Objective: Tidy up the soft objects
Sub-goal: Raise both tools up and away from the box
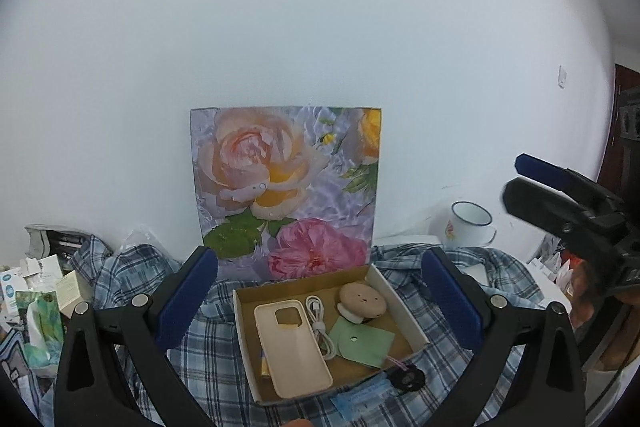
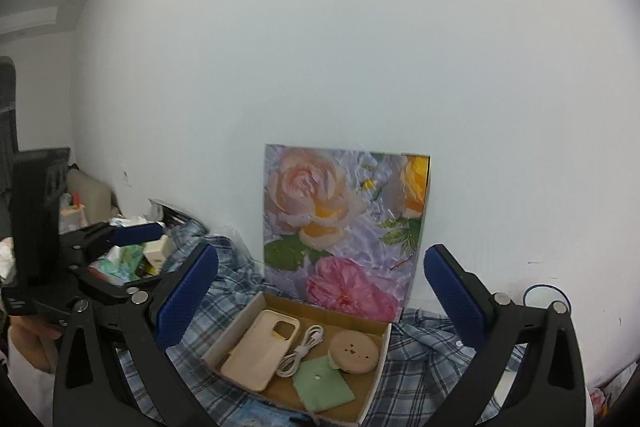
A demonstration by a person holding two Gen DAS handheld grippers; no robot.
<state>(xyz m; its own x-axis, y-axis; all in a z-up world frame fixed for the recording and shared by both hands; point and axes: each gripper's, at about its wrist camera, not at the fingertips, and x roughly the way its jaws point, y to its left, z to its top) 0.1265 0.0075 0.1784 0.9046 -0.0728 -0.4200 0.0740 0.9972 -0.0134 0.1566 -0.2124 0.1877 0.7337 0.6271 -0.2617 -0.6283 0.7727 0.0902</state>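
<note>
Plaid cloth (image 1: 216, 359) covers the surface under everything you are working over, and the cardboard box (image 1: 404, 301) sits on it as your landmark. Behind the box, a floral panel (image 1: 286, 183) stands upright against the wall. Inside the box, at its left, lies the beige phone case (image 1: 290, 347); just right of the case is the coiled white cable (image 1: 320, 323). At the box's back right corner rests the round tan plush (image 1: 362, 301), and in front of it lies the green pouch (image 1: 366, 341) (its front corner reaches the box's open edge). Right of the box and behind it, a white enamel mug (image 1: 470, 223) stands near the wall. Your left gripper (image 1: 318, 301) is spread wide and holding nothing, framing the box. Your right gripper (image 2: 320, 301) hangs likewise released and empty above the box.
</note>
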